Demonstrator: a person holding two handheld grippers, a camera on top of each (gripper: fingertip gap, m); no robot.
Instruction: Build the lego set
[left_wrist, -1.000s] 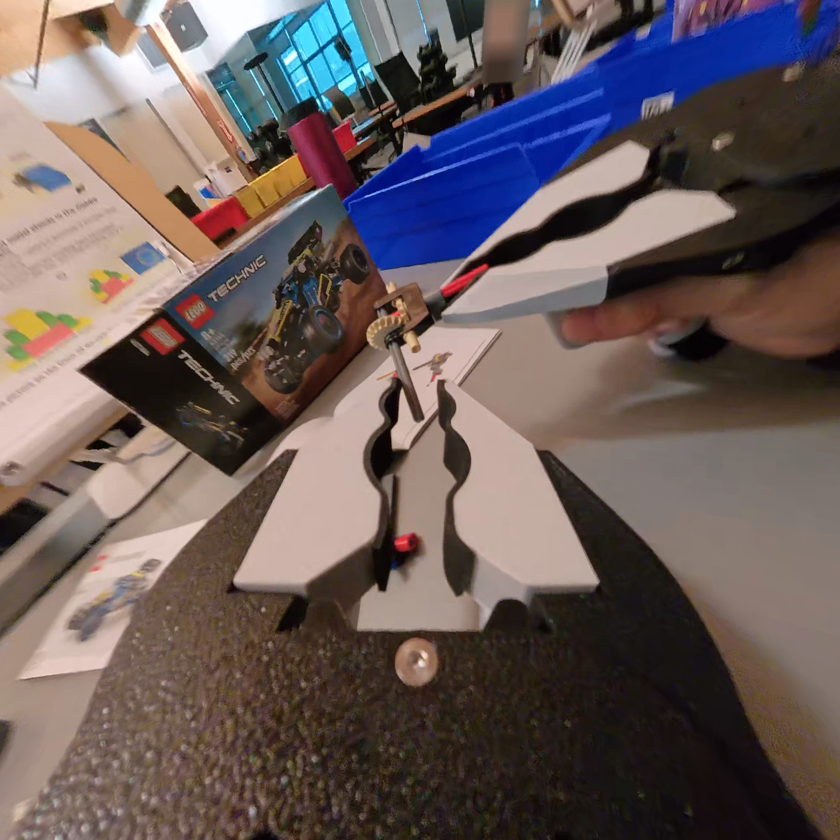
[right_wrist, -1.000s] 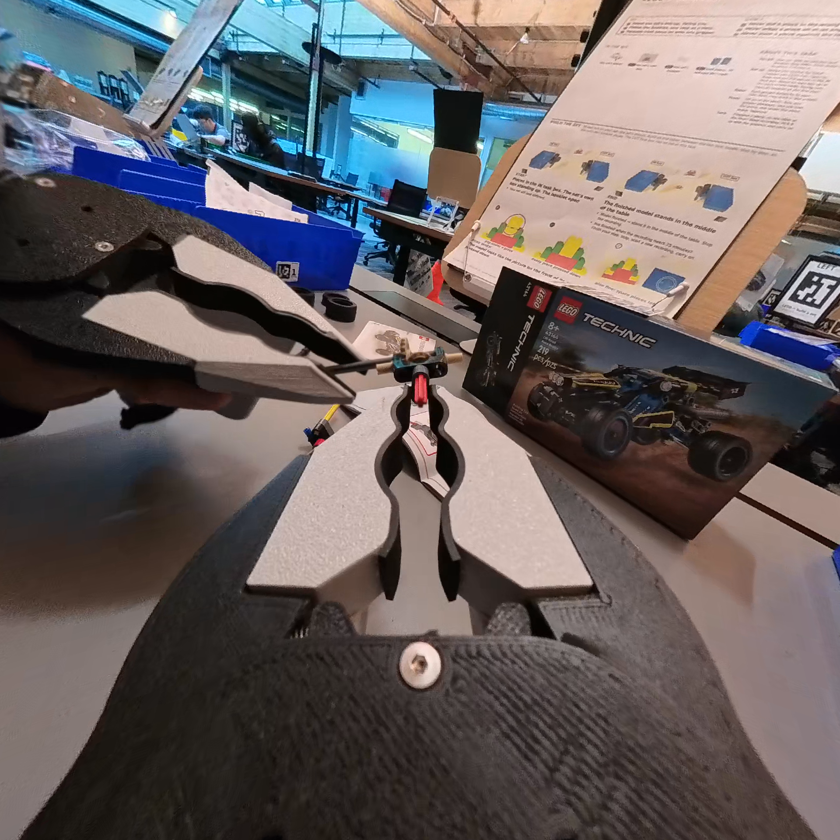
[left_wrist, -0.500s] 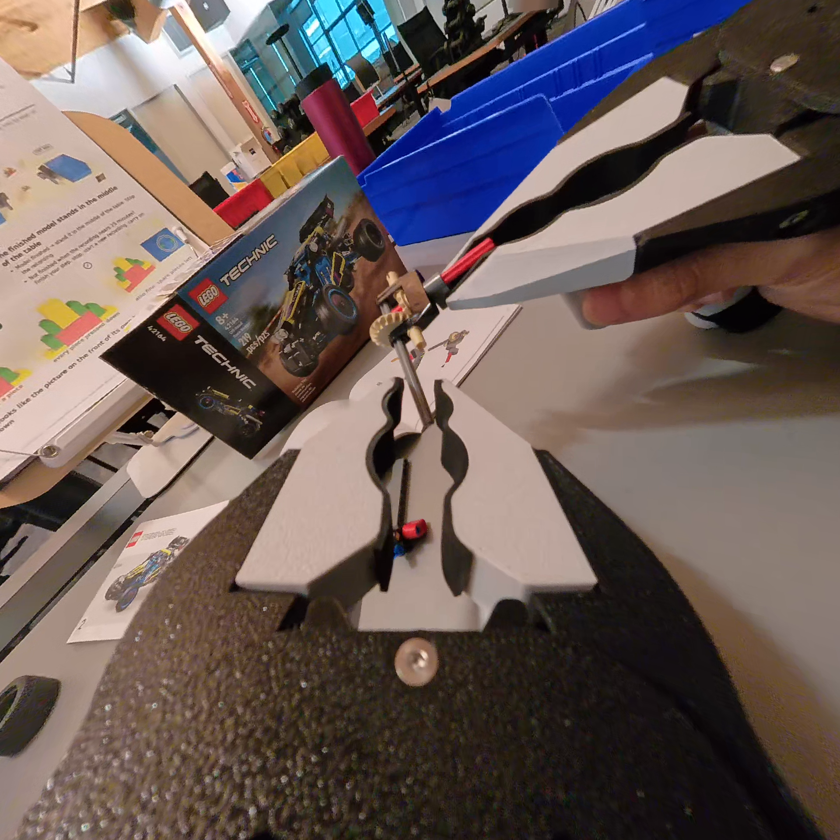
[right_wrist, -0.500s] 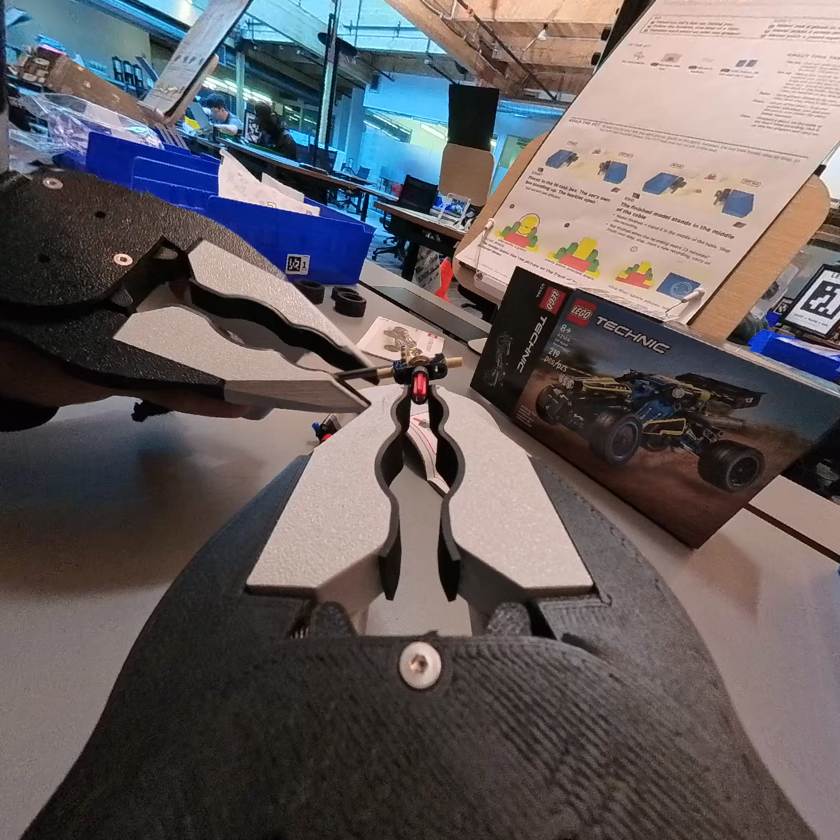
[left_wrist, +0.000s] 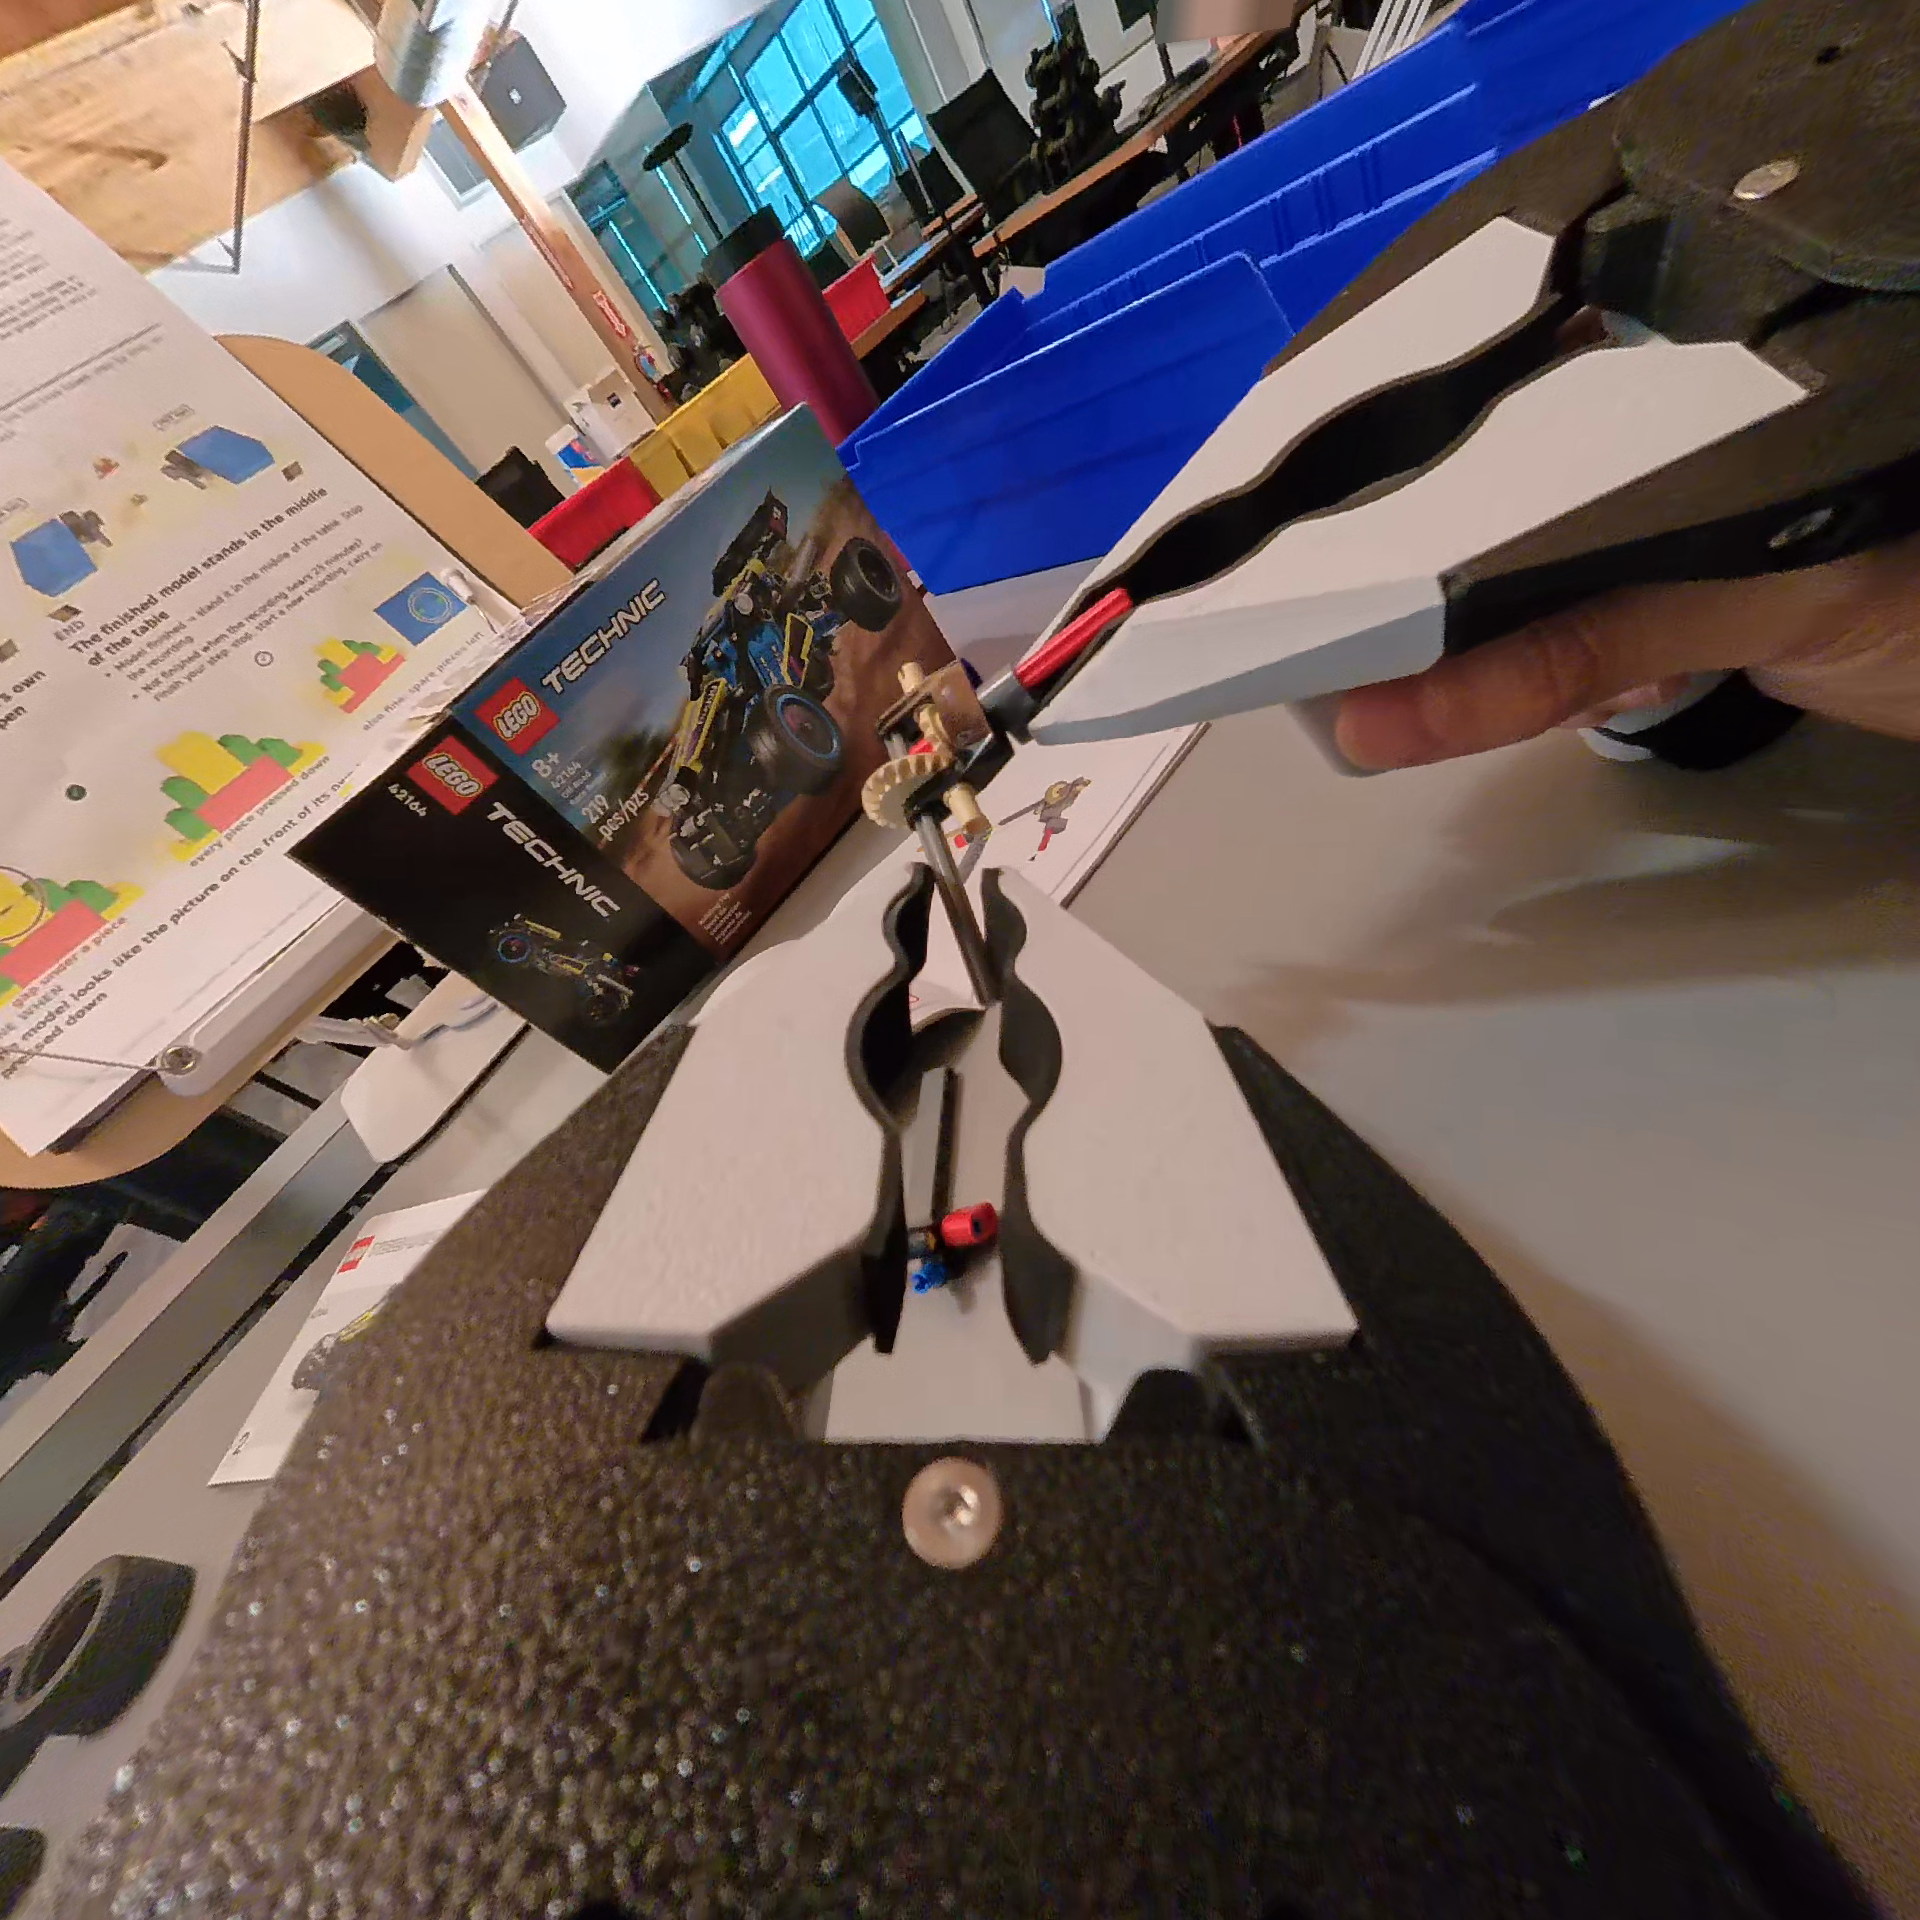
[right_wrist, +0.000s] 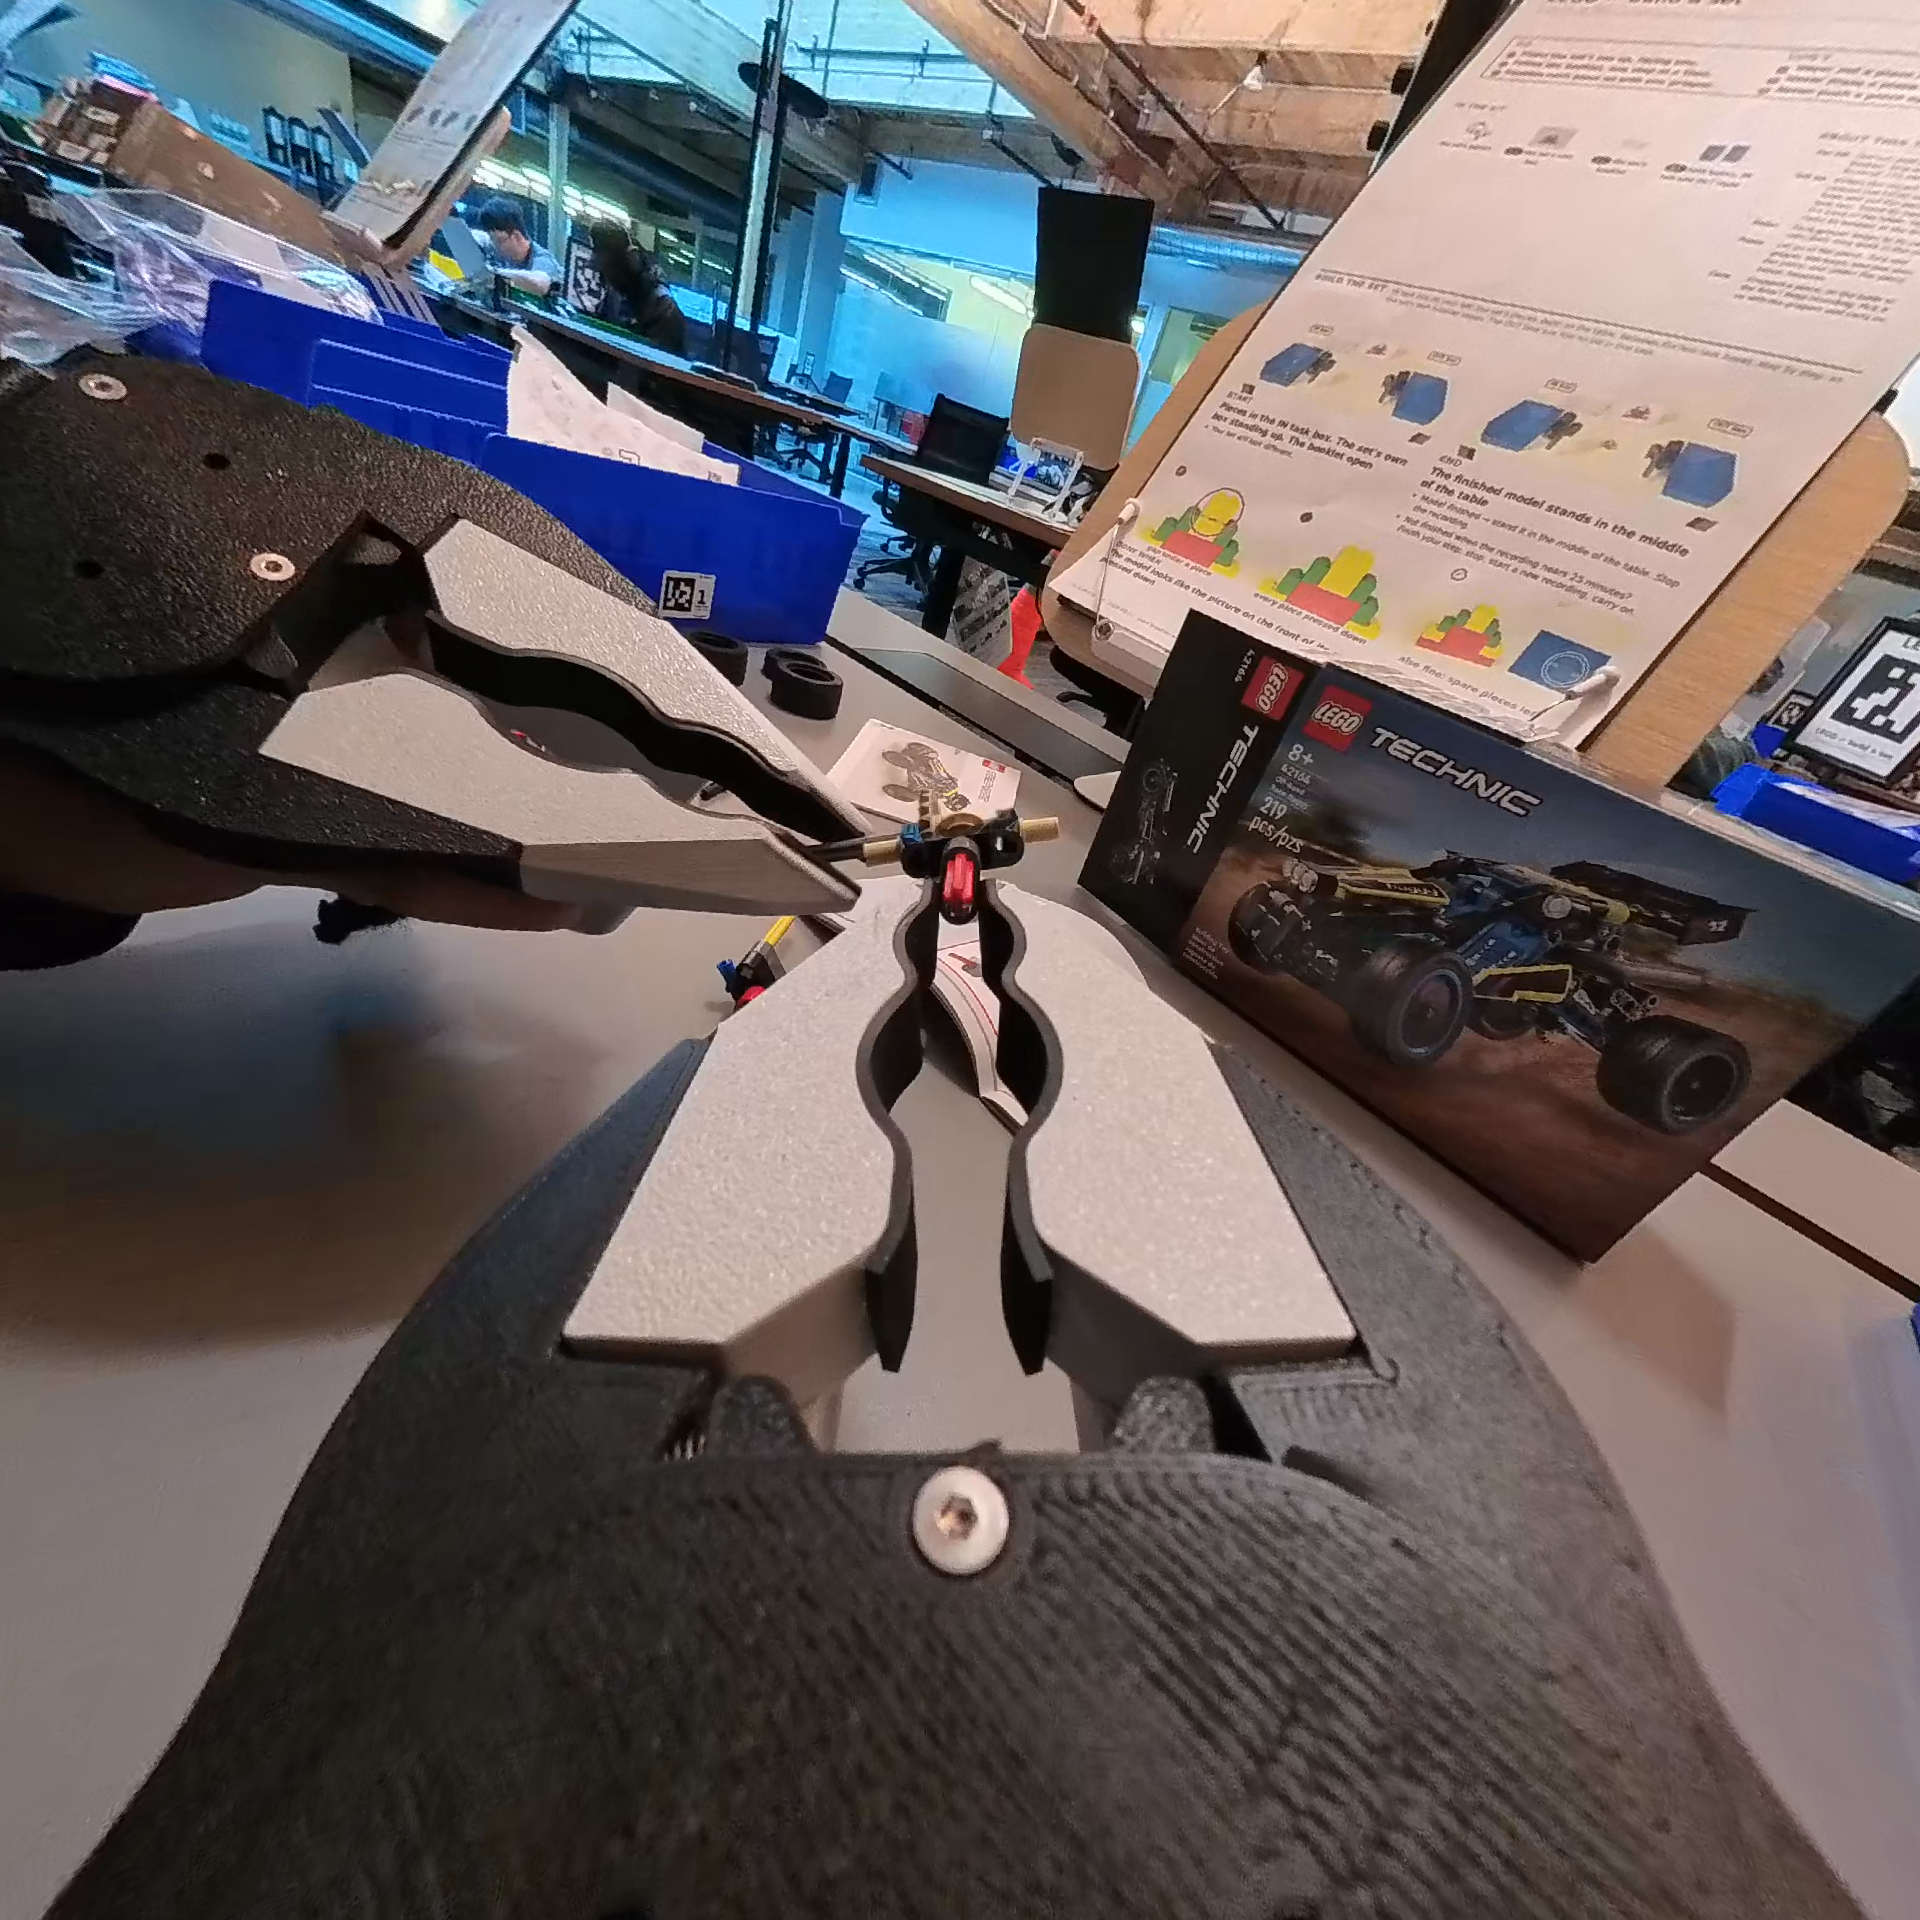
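Observation:
A small lego assembly (left_wrist: 928, 743) hangs in the air between my two grippers: a black connector with a tan gear, tan pins, a red axle and a black axle. My left gripper (left_wrist: 953, 896) is shut on the black axle (left_wrist: 961, 920), below the assembly. My right gripper (right_wrist: 957, 902) is shut on the red axle (right_wrist: 958, 883); in the left wrist view it reaches in from the right (left_wrist: 1023, 712). In the right wrist view the left gripper (right_wrist: 847, 868) comes in from the left, meeting the assembly (right_wrist: 961, 831).
The lego set box (right_wrist: 1455, 935) stands on the grey table (right_wrist: 260, 1143) just behind the assembly. Also there: blue bins (right_wrist: 623, 520), black tyres (right_wrist: 800, 681), an instruction booklet (right_wrist: 925, 769), loose small pieces (right_wrist: 748, 966) and an upright instruction board (right_wrist: 1507, 416). A hand (left_wrist: 1610, 686) holds the right gripper. Only a small space, under 4 cm, lies between the two pairs of fingers.
Both grippers keep their hold on the assembly. In the left wrist view the right gripper has risen and tilted a little; the pair has shifted slightly relative to the box.

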